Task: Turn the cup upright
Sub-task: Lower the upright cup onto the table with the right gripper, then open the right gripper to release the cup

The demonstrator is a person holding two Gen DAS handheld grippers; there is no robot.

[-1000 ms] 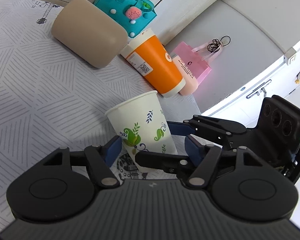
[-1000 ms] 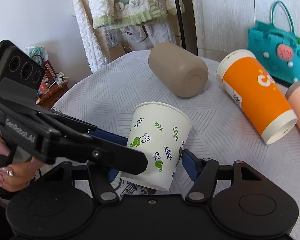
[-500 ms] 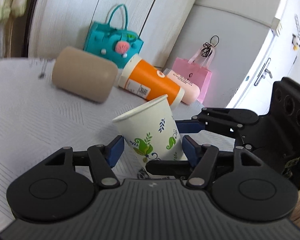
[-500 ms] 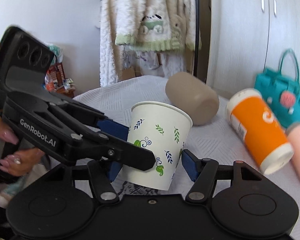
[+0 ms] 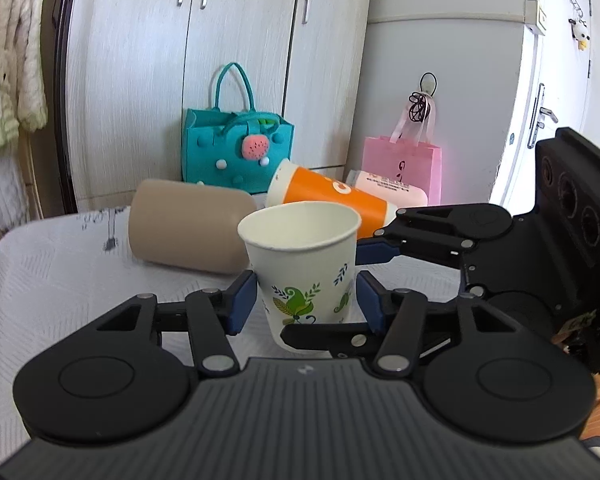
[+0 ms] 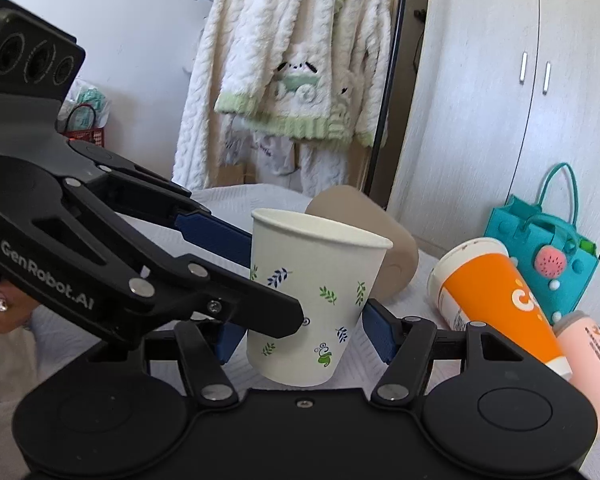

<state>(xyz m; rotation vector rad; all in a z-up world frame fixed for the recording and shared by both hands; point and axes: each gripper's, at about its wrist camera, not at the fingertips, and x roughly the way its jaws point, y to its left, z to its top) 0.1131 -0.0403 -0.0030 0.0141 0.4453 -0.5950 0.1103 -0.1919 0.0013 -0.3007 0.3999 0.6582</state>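
Note:
A white paper cup with green and blue leaf prints [image 5: 306, 264] [image 6: 314, 300] stands nearly upright, mouth up, just above the white quilted table [image 5: 60, 264]. My left gripper [image 5: 306, 300] and my right gripper [image 6: 300, 330] both have their blue pads against the cup's sides, crossing each other around it. Both are shut on it. The cup's base is hidden behind the gripper bodies.
A beige cup [image 5: 188, 226], an orange cup [image 5: 328, 198] and a pink cup [image 5: 388, 192] lie on their sides behind. A teal felt bag [image 5: 238, 152] and a pink bag [image 5: 402, 164] stand by the cupboards. A fleece robe [image 6: 292, 72] hangs at the back.
Both grippers have rotated with the cup between them. The cup has gone from tilted on its side to nearly upright with its mouth up.

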